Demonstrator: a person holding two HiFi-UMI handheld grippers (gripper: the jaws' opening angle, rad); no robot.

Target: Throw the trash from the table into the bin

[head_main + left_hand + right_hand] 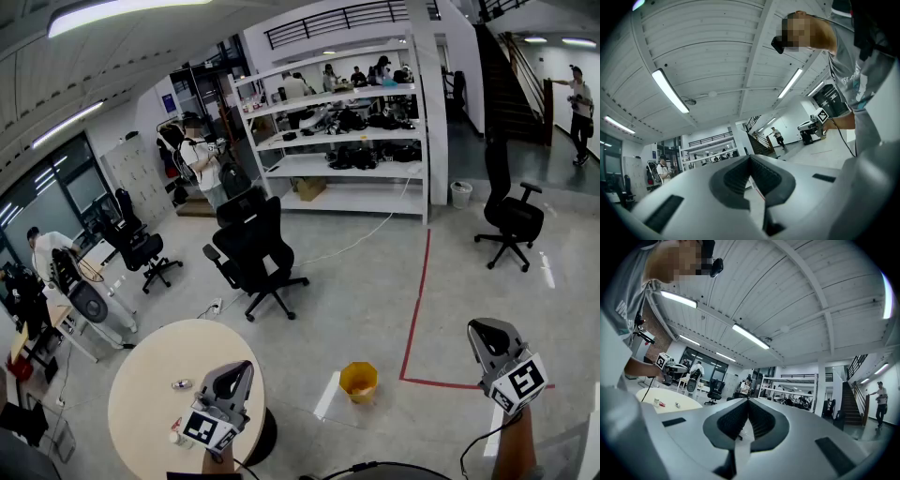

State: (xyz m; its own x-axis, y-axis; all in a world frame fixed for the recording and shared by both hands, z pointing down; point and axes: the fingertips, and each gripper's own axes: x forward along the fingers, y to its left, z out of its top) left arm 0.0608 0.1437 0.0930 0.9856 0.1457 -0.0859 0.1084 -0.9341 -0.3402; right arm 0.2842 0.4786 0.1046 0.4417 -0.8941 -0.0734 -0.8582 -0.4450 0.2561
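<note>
Trash lies on the round table (150, 375) at the lower left of the head view. It is three small bits: a little white pot (178, 438), a red scrap (175, 425) just above it, and a small grey bit (181, 383) a little farther up the table top.

The left gripper (242, 370) is held over the right side of the table. All three bits sit to its left. The pot and the red scrap are close by its marker cube, and the grey bit is near its jaws but apart from them. In the left gripper view the two jaws meet at the tips and nothing is between them.

The yellow bin (358, 381) stands on the grey floor just to the right of the table. In the head view it shows between the two grippers.

The right gripper (480, 328) is far over on the right, well apart from the table and the trash. It is held above the floor near a red tape line (417, 300). Its jaws are pressed together too, and they hold nothing. In the right gripper view the table and the three bits show far off to the left.

A black office chair (255, 253) stands behind the table.
</note>
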